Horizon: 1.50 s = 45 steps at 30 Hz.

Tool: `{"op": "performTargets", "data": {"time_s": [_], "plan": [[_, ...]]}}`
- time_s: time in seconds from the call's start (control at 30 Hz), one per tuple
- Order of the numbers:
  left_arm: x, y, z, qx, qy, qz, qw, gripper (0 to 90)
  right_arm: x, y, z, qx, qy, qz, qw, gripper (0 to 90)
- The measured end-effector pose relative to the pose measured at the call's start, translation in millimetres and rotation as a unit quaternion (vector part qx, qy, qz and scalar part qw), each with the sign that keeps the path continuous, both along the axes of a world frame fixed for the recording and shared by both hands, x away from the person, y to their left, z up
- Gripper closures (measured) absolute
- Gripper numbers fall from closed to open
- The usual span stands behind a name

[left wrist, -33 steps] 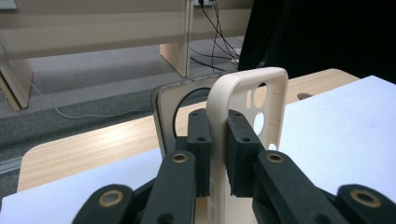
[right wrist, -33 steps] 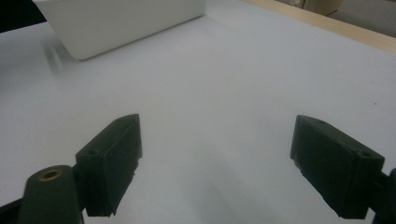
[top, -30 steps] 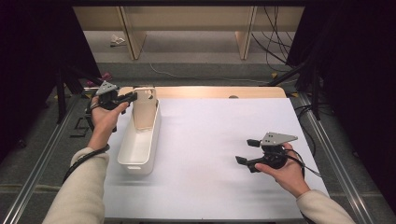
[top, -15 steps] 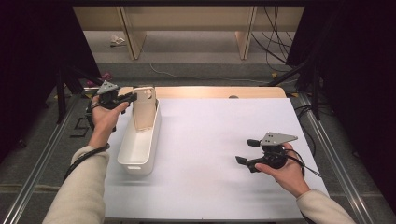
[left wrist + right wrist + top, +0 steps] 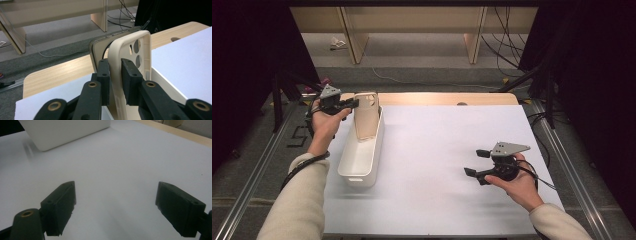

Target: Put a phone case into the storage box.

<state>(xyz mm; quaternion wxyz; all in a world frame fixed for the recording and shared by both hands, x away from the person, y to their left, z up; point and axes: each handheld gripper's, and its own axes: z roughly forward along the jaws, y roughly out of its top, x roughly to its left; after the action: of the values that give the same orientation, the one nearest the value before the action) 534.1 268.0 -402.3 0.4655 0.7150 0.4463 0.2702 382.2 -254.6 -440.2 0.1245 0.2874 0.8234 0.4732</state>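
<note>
Phone case held upright at the far end of the bin, gripped by its side wall.
Left gripper (image 5: 115,75) has its black jaws nearly closed, just easing apart, on the rim of the cream soft-plastic phone case (image 5: 366,115), which keeps it standing in the long white plastic bin (image 5: 361,152) on the white table sheet (image 5: 437,150); right gripper (image 5: 116,207) waits with jaws wide and empty, well apart, probably to leave room.

three cameras: one fixed overhead, one on each gripper

high view looks forward and down on the white table (image 5: 437,150); left gripper view sits close behind a phone case (image 5: 130,65); right gripper view skims the table, sharing the white bin (image 5: 65,132) with the high view.
</note>
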Motion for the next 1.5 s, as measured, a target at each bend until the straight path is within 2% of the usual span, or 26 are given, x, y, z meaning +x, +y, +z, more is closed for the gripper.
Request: {"op": "performTargets", "data": {"time_s": [0.27, 0.37, 0.5, 0.87, 0.97, 1.03, 1.17, 1.27, 1.4, 1.5], "plan": [[4.6, -6.7, 2.7, 0.038, 0.008, 0.019, 0.9991, 72.4, 0.3, -0.2, -0.4, 0.001, 0.001, 0.001, 1.0, 17.6], [6.2, -9.1, 4.1, 0.045, 0.01, 0.025, 0.9987, 71.0, 0.2, -0.1, -0.4, 0.001, 0.001, 0.001, 1.0, 17.7], [7.9, -12.8, 6.2, 0.064, 0.014, 0.033, 0.9974, 69.8, 0.4, -0.2, -0.4, 0.001, 0.001, 0.002, 1.0, 17.6], [10.2, -19.4, 9.2, 0.074, 0.02, 0.044, 0.9961, 63.7, 0.2, -0.4, -0.1, 0.002, 0.001, 0.002, 1.0, 17.6], [9.1, -19.9, 10.6, 0.073, 0.025, 0.052, 0.9957, 56.9, 0.4, -0.4, -0.1, 0.001, 0.001, 0.002, 1.0, 17.6], [7.9, -20.6, 12.1, 0.064, 0.033, 0.06, 0.9956, 49.2, 0.2, -0.3, -0.1, 0.001, 0.001, 0.001, 1.0, 17.6], [2.8, -21.5, 15.8, 0.062, 0.036, 0.073, 0.9947, 33.6, 0.0, -0.2, 0.2, 0.001, 0.001, 0.001, 1.0, 17.6], [-2.6, -20.0, 19.1, 0.061, 0.036, 0.08, 0.9943, 27.5, 0.0, -0.2, 0.1, 0.001, 0.001, 0.001, 1.0, 17.6], [-12.0, -20.4, 23.8, 0.063, 0.035, 0.074, 0.9947, 20.9, 0.0, 0.2, 0.2, 0.0, 0.0, 0.001, 1.0, 17.5], [-20.3, -21.8, 28.1, 0.052, 0.037, 0.068, 0.9957, 16.4, 0.1, 0.2, 0.3, 0.0, 0.0, 0.001, 1.0, 17.5]]}}
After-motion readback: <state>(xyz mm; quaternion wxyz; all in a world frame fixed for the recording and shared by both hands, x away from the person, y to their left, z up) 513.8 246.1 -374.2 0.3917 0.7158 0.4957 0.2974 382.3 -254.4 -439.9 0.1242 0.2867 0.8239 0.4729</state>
